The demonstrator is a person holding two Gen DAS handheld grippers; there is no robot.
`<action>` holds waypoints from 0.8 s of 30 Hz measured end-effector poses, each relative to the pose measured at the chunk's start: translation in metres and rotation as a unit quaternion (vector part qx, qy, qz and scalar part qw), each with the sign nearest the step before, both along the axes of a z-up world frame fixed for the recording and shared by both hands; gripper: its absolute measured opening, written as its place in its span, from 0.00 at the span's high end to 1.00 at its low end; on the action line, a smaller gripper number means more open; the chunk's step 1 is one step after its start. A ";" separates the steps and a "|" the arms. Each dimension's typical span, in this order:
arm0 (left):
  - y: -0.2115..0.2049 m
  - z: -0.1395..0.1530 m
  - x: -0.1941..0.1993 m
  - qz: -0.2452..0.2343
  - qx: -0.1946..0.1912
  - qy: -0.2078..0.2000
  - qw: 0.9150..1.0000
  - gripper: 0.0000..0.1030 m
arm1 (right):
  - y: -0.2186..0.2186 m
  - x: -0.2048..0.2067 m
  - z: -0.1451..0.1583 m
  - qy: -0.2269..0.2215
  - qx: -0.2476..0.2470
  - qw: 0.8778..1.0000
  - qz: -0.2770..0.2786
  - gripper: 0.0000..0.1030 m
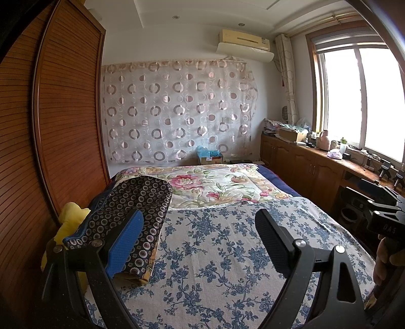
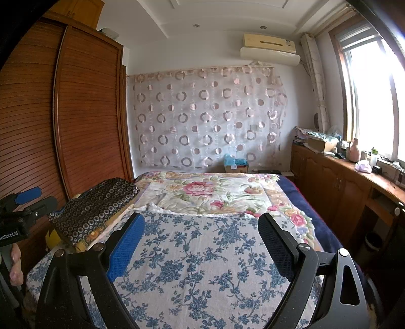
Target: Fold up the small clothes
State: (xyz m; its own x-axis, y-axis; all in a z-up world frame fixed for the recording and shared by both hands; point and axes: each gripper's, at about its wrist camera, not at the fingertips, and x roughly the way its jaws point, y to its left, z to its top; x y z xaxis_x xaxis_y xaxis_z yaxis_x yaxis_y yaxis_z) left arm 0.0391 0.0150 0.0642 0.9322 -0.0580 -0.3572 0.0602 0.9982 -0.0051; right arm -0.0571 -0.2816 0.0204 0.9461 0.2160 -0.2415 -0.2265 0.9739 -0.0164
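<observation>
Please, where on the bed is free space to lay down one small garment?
The blue-flowered sheet is bare between the dark circle-patterned cloth at the wardrobe side and the navy edge at the window side. The cloth's corner and the windowsill counter are crowded.

One bed (image 1: 227, 253) carries one dark circle-patterned folded cloth (image 1: 141, 202) and one yellow item (image 1: 71, 217). One floral quilt (image 1: 215, 182) lies there, with one wardrobe (image 1: 63, 114) beside it.

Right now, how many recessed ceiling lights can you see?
2. One ceiling light sits left, nearer the wardrobe; the other sits right, above the air conditioner. More may be hidden outside the view.
</observation>
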 end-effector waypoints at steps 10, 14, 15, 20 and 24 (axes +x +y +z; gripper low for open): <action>0.000 0.000 0.000 0.000 0.000 0.000 1.000 0.12 | -0.001 0.000 0.000 0.000 0.000 1.000 0.000 0.11; 0.000 0.000 0.000 0.000 0.000 0.000 1.000 0.12 | -0.001 0.000 0.000 0.000 0.000 1.000 0.000 0.11; 0.000 -0.001 0.000 0.000 0.000 0.000 1.000 0.12 | -0.001 0.000 0.000 0.000 0.000 1.000 0.000 0.11; 0.000 -0.001 0.000 0.000 0.000 0.000 1.000 0.12 | 0.001 0.000 -0.001 0.000 0.000 1.000 -0.001 0.11; 0.000 -0.001 0.000 0.000 0.001 0.000 1.000 0.12 | 0.000 0.000 -0.001 0.000 0.001 1.000 -0.001 0.11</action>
State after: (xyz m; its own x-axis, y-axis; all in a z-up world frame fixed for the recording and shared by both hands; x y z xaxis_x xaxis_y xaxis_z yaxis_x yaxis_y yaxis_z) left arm 0.0393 0.0148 0.0632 0.9325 -0.0571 -0.3566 0.0596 0.9982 -0.0040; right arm -0.0568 -0.2812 0.0199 0.9465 0.2144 -0.2413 -0.2246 0.9743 -0.0151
